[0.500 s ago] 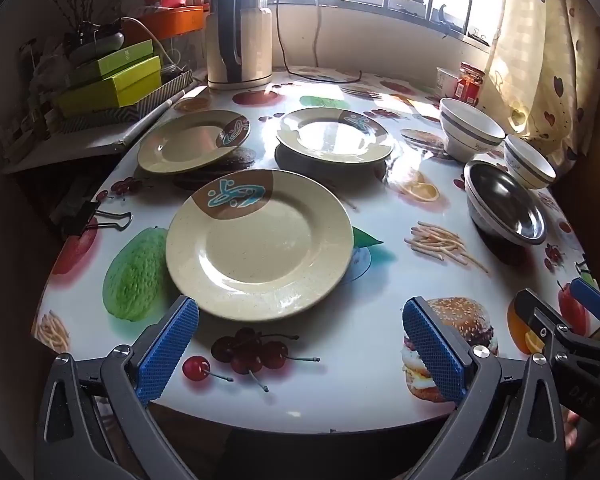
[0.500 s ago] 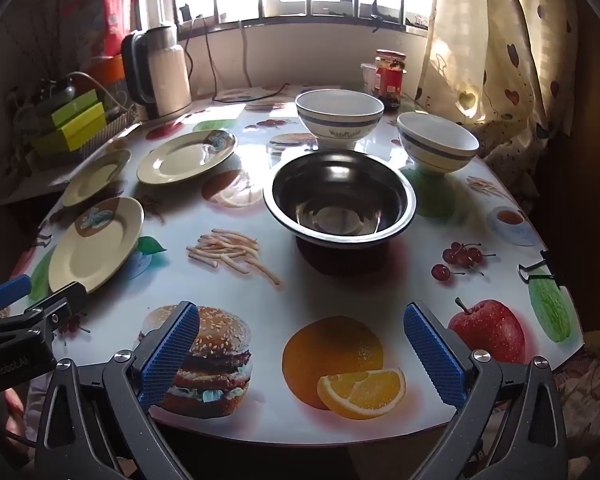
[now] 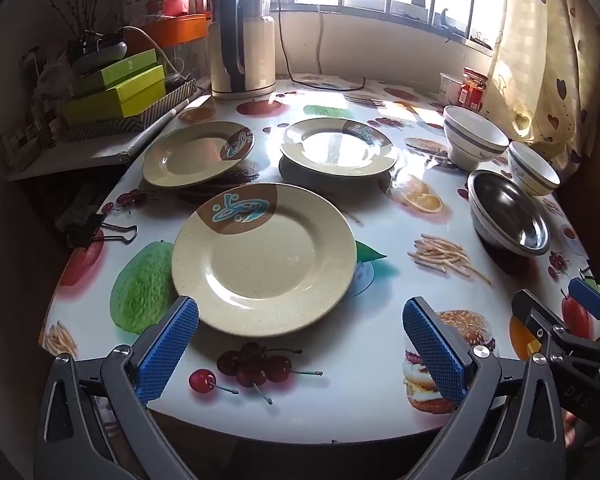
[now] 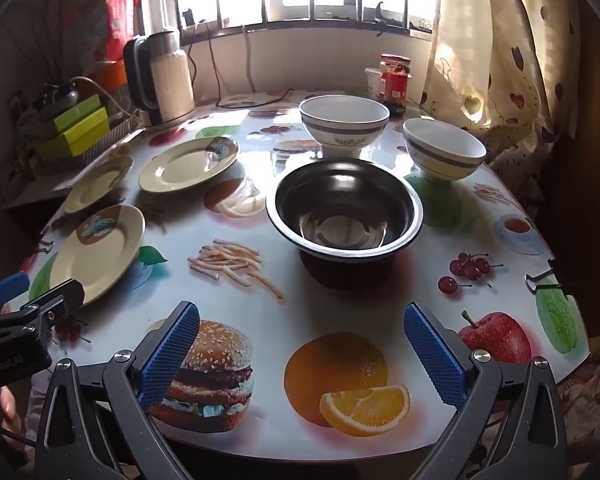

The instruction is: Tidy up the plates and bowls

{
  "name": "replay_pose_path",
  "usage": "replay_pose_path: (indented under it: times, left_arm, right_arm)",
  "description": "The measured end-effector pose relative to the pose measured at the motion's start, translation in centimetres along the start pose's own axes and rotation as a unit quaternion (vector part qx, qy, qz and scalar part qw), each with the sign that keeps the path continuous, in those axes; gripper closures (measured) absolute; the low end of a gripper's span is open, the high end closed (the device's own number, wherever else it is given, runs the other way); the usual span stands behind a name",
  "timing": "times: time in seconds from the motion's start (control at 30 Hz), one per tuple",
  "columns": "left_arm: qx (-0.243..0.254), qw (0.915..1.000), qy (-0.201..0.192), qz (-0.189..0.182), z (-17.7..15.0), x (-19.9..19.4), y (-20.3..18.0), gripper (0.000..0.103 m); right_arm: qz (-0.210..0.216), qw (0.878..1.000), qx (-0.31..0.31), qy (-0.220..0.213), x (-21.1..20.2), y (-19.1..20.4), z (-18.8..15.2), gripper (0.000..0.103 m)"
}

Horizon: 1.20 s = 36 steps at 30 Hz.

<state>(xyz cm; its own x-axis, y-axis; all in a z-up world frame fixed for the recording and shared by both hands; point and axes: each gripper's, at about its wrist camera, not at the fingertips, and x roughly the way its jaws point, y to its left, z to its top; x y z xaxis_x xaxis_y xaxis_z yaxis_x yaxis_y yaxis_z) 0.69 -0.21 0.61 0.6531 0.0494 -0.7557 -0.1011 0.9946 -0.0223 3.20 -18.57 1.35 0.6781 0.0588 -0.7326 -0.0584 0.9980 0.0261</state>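
Note:
Three cream plates with a brown-blue mark lie on the round table: a near plate [image 3: 264, 258], a far left plate [image 3: 196, 154] and a far middle plate [image 3: 338, 146]. A steel bowl [image 4: 344, 208] sits mid-table, with two white blue-banded bowls behind it, one on the left [image 4: 344, 122] and one on the right [image 4: 444, 150]. My left gripper [image 3: 300, 354] is open and empty, just short of the near plate's front rim. My right gripper [image 4: 302, 354] is open and empty, near the table's front edge, short of the steel bowl.
A kettle [image 3: 242, 52] and green boxes [image 3: 118, 90] stand at the back left. A red jar [image 4: 394, 80] stands by the curtain at the back right. A binder clip [image 3: 100, 232] sits on the table's left edge, another clip [image 4: 544, 276] on the right edge.
Both grippers have hardly moved; the view has shifted very slightly. Nothing on the table has moved.

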Motion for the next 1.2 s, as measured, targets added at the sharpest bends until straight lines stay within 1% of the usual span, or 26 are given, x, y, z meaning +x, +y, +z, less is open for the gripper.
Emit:
replay_pose_path:
  times: [0.3,0.4,0.6,1.2]
  left_arm:
    - [0.017,0.9998,-0.01,-0.004,0.5,-0.1,-0.7,0.0]
    - [0.02,0.9997,-0.014,-0.004,0.6,-0.2,-0.9,0.0]
    - [0.002,0.9998,-0.003,-0.017,0.5,0.2,-0.3,0.0]
    - [-0.009,0.9998,-0.001,-0.018,0.5,0.2,0.1,0.0]
  right_arm:
    - [0.0,1.0,0.009,-0.008,0.1,-0.2,0.4,0.0]
    - [0.009,1.0,0.014,-0.008,0.1,-0.4,0.5,0.0]
    - [0.007,1.0,0.011,-0.011,0.1,-0.2,0.7,0.0]
    - [0.013,1.0,0.004,-0.012,0.2,0.2,0.8,0.0]
